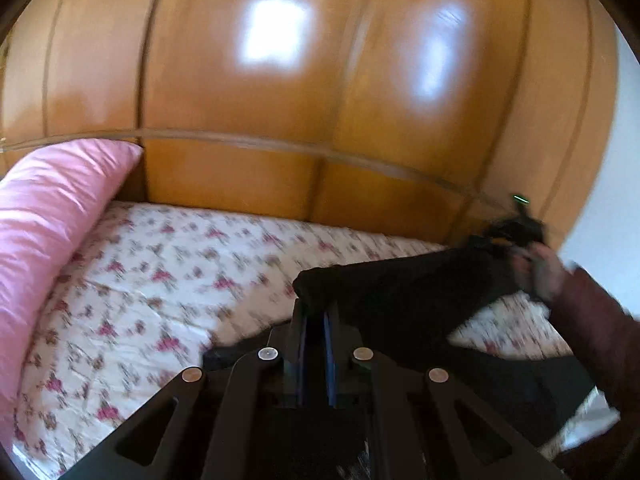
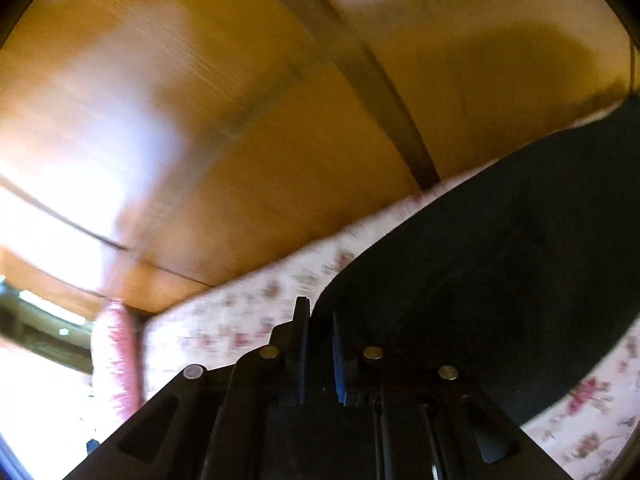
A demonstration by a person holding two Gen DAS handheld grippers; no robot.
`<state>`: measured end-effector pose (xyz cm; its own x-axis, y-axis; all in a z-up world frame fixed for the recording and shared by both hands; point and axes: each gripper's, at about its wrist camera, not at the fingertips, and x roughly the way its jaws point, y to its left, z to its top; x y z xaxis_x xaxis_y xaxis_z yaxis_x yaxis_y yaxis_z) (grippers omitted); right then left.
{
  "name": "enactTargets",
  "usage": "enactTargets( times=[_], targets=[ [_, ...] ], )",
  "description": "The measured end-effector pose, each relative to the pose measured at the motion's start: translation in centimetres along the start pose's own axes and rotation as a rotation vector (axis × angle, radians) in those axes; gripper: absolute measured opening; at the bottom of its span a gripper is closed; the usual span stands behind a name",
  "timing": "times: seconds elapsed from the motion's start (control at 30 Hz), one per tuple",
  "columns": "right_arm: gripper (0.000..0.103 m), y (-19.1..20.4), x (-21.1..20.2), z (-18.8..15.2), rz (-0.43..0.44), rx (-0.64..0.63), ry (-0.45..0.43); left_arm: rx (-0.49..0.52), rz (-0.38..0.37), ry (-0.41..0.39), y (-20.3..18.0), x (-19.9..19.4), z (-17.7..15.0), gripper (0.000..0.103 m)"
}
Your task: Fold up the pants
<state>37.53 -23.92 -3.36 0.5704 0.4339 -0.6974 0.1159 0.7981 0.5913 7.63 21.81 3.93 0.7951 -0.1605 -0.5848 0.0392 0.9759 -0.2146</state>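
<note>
The black pants [image 1: 400,304] hang lifted above the flowered bed sheet [image 1: 160,280], stretched between both grippers. My left gripper [image 1: 316,308] is shut on a folded edge of the pants. In the left wrist view the right gripper [image 1: 516,232] shows far right, held by a hand in a dark red sleeve, with the pants' other end in it. In the right wrist view my right gripper [image 2: 318,320] is shut on the pants [image 2: 500,260], which spread dark to the right. Both views are motion-blurred.
A pink pillow [image 1: 52,216] lies along the bed's left side; it also shows in the right wrist view [image 2: 116,356]. A glossy orange wooden wardrobe [image 1: 320,80] stands right behind the bed. A white wall [image 1: 616,200] is at far right.
</note>
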Motion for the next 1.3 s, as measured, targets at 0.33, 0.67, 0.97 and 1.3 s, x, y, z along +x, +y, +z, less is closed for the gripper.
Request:
enactTargets(
  times=[0.33, 0.67, 0.97, 1.3],
  targets=[
    [0.008, -1.8, -17.0, -16.4, 0.222, -0.184, -0.047, -0.108, 0.083, -0.034, 3.6, -2.3, -2.4, 0.007],
    [0.007, -8.2, -13.2, -28.5, 0.117, -0.100, 0.171, -0.456, 0.097, 0.163, 8.1, -2.1, -13.7, 0.011],
    [0.007, -8.3, -12.7, -28.5, 0.096, -0.133, 0.184, -0.879, -0.184, 0.072, 10.3, -4.8, -18.9, 0.039],
    [0.007, -8.2, -12.3, -29.1, 0.103, -0.128, 0.178, -0.793, -0.062, 0.217, 8.1, -1.9, -17.8, 0.037]
  ],
)
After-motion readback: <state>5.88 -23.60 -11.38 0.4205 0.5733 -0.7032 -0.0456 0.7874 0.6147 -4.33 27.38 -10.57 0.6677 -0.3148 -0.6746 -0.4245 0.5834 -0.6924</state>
